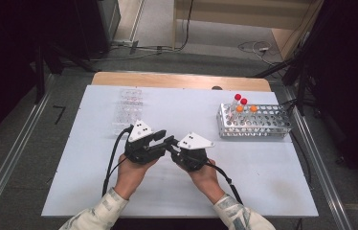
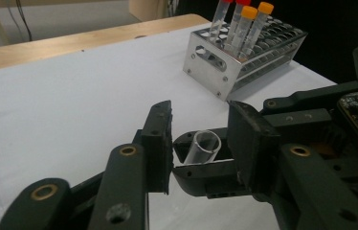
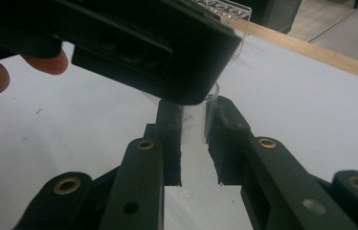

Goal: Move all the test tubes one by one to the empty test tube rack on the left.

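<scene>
Both grippers meet tip to tip at the middle of the white table [image 1: 95,182]. My right gripper [image 3: 195,108] is shut on a clear, uncapped tube [image 3: 194,129], which stands between its pads. In the left gripper view the tube's open mouth [image 2: 205,147] points toward the camera, carried by the right gripper's black fingers [image 2: 201,179]. My left gripper [image 2: 200,120] straddles that mouth with a gap on each side, its pads off the glass. In the high view the left gripper [image 1: 163,138] and right gripper [image 1: 171,143] overlap. The left gripper's black body [image 3: 134,43] hides the tube's top.
A metal tube rack [image 1: 253,125] stands at the right rear, holding red-capped tubes [image 1: 240,99] and orange-capped tubes [image 1: 246,109]. Clear well plates [image 1: 128,108] lie at the back left. A wooden edge [image 1: 177,80] runs behind the white sheet. Cables trail from both grippers toward the person.
</scene>
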